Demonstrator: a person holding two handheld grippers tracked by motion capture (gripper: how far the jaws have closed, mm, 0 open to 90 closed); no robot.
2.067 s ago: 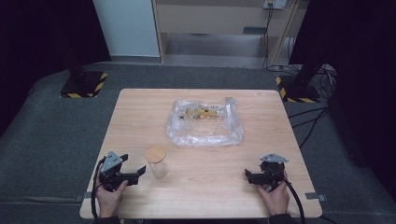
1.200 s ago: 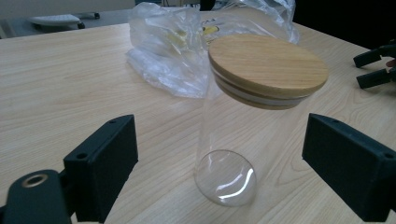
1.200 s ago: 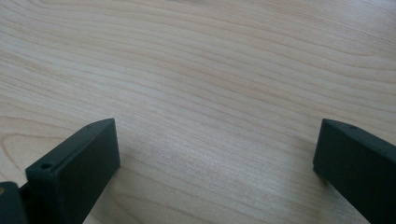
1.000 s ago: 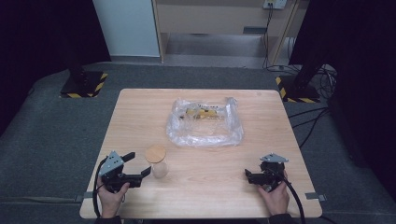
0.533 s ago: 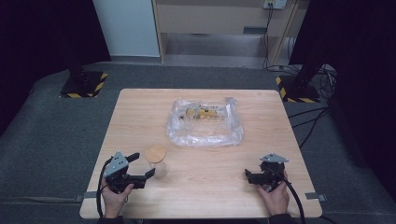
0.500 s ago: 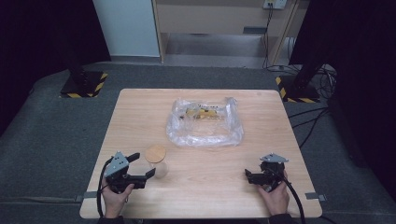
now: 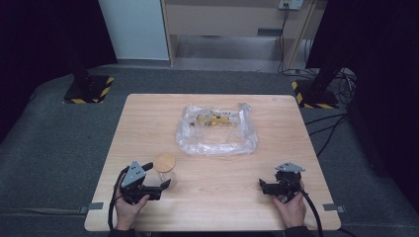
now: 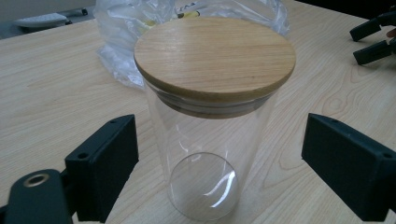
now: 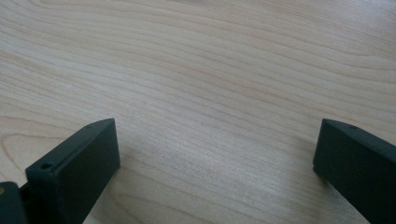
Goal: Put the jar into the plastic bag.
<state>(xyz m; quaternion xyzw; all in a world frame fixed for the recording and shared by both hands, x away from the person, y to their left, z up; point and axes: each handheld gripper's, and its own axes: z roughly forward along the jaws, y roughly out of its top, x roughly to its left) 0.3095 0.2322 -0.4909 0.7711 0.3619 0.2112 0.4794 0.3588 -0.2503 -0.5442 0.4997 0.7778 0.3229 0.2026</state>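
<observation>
A clear glass jar with a round wooden lid stands upright near the table's front left. My left gripper is open, its jaws on either side of the jar without touching it. At the front right my right gripper rests low over bare wood, open, with nothing between its jaws. The left gripper view also shows the right gripper's jaws far off at the upper right.
A crumpled clear plastic bag with yellow items inside lies at the table's middle back. Beyond the table are grey floor, two stand bases with yellow-black stripes, and cables at the right.
My left gripper has slid toward the jar and now brackets it with its jaws. The right gripper and the bag have stayed put.
</observation>
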